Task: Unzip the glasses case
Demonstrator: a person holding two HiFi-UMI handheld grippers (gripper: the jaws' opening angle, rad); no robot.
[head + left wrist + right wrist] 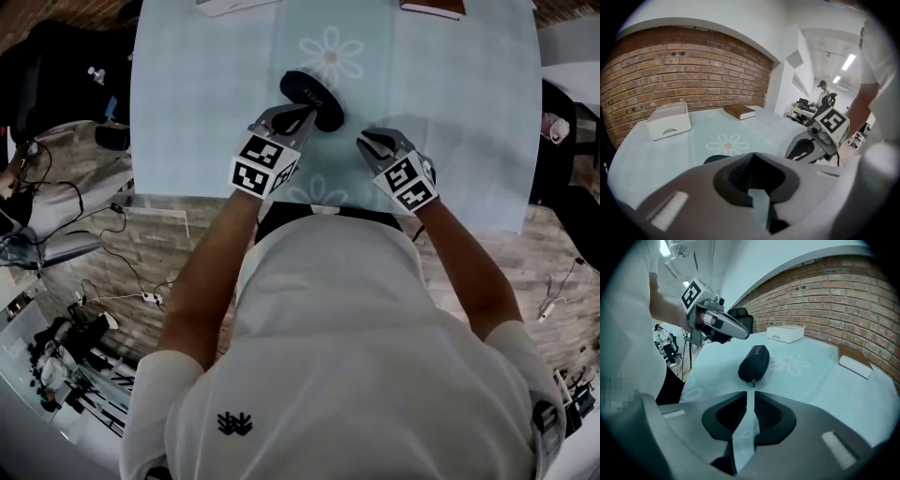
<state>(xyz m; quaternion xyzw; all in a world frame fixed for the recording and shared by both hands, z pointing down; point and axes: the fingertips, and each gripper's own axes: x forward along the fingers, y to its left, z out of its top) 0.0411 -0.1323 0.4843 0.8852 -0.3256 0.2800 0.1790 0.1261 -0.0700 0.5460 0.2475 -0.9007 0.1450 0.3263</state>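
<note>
A black zipped glasses case (312, 97) lies on the light blue tablecloth (450, 103) beside a printed daisy. In the right gripper view the case (754, 362) points its end at me, with the zipper pull (753, 382) hanging at the near end. My left gripper (312, 114) is shut, empty, and its tips hover just at the case's near side. My right gripper (361, 141) is shut on nothing, a short way right of and nearer than the case. In the left gripper view the jaws (752, 157) hide most of the case (715, 159).
A white box (670, 121) and a brown book (739, 111) lie at the table's far side. The table's near edge (328, 202) runs just under both grippers, against the person's body. Cables and gear cover the floor (84, 309) at the left.
</note>
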